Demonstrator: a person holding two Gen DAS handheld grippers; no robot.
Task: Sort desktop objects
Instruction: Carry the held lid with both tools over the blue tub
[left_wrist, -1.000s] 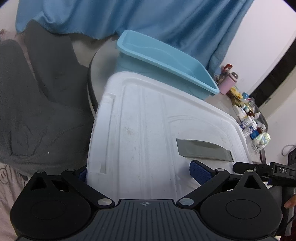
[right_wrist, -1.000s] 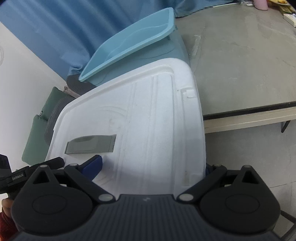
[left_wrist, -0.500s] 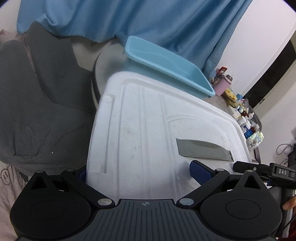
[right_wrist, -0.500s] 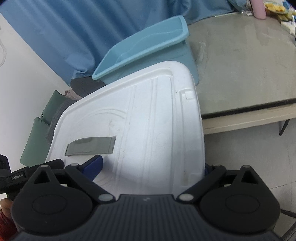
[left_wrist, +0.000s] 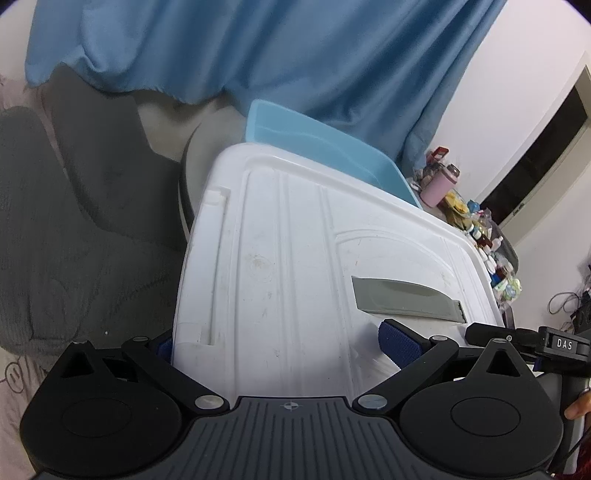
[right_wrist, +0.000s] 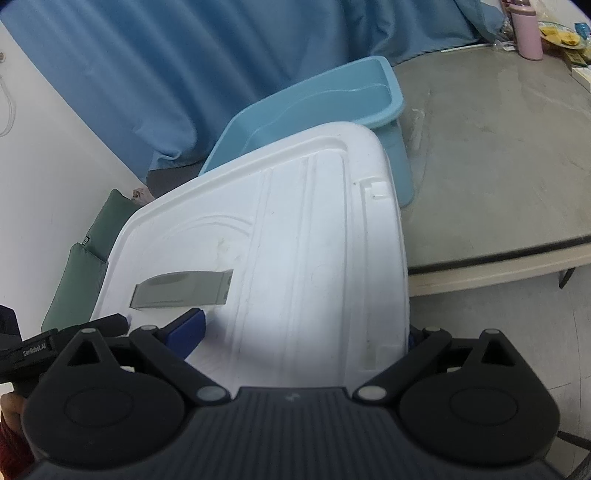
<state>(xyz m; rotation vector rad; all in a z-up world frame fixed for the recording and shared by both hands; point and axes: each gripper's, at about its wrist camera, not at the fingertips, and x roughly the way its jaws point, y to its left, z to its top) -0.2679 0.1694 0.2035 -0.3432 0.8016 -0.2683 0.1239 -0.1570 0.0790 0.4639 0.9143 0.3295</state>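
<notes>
A large white plastic lid (left_wrist: 295, 266) with a grey handle strip (left_wrist: 406, 295) fills both views; it also shows in the right wrist view (right_wrist: 295, 240). My left gripper (left_wrist: 280, 343) grips its near edge, one blue pad above the lid and one beneath it. My right gripper (right_wrist: 303, 332) grips the same lid the same way from the other side. A light blue tub (left_wrist: 321, 147) stands beyond the lid on the table; it also shows in the right wrist view (right_wrist: 325, 103).
A grey table (right_wrist: 498, 155) lies to the right, with a pink bottle (right_wrist: 528, 33) and snacks at its far end. Several small bottles (left_wrist: 487, 251) crowd the table edge. Blue curtain (left_wrist: 258, 48) behind. Dark grey sofa (left_wrist: 74, 184) at left.
Both grippers have lifted and tilted with the lid. The blue tub now sits lower and further behind the lid's far edge, and more curtain shows above.
</notes>
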